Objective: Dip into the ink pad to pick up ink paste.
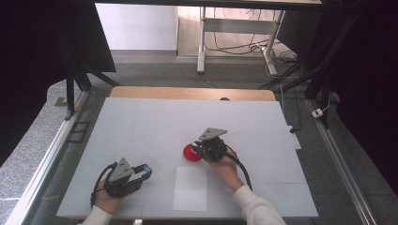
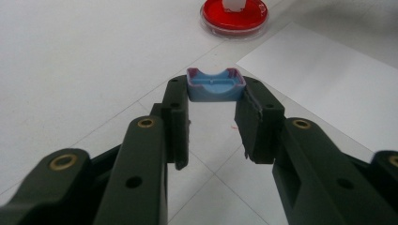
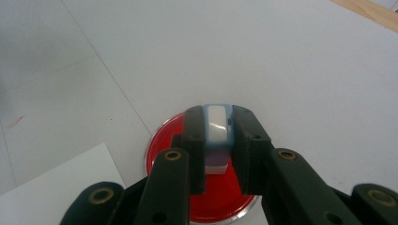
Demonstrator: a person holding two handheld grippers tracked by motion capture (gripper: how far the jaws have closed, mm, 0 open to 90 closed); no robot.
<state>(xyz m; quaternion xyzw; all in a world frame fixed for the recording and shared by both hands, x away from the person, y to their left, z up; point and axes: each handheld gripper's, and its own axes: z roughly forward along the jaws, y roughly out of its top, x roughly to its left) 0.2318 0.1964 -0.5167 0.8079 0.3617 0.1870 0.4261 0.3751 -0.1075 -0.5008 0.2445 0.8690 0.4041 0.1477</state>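
Two grippers are working over the white table [image 1: 141, 122], each one clamped on a small piece. Starting at the left, the left gripper [image 1: 144, 171] is lying low near the table's front edge, and in the left gripper view its jaws are pinching a blue tray-like cap [image 2: 216, 85] by its two sides — the hollow side is facing up, with a purple rim around it. Just right of that gripper, a white sheet of paper [image 1: 190, 187] is lying flat on the table near the front edge. Beyond the paper's far end, the red round dish [image 1: 189, 153] is sitting on the table, and the right gripper [image 1: 201, 149] is hovering over it with the person's right hand [image 1: 225, 168] behind. In the right gripper view the jaws are squeezing a small white-and-blue block [image 3: 217, 131] between them — the block is standing on end directly above the dish; whether it is touching the red surface I cannot tell.
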